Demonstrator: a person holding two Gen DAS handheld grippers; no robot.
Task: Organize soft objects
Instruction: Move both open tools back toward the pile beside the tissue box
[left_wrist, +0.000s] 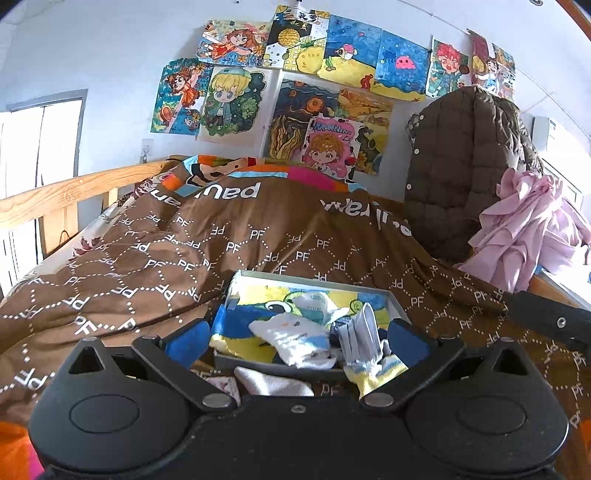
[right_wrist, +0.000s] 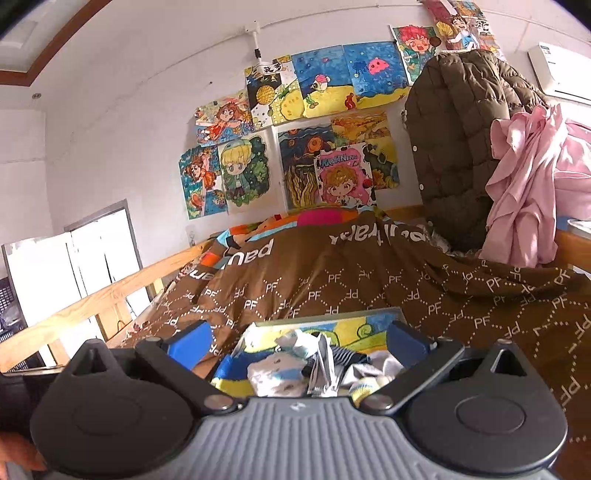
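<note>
On the bedspread (left_wrist: 258, 236), both hand-held grippers (left_wrist: 295, 339) (right_wrist: 299, 343) gape empty over the sock-filled box (left_wrist: 310, 278).

matt cloth quilt (left_wrist: 258, 236), wooden rail (left_wrist: 74, 192)

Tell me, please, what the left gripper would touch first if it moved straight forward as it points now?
Probably the white socks piled in the box on the brown quilt. The left gripper has open jaws around them; depth is unclear.
</note>
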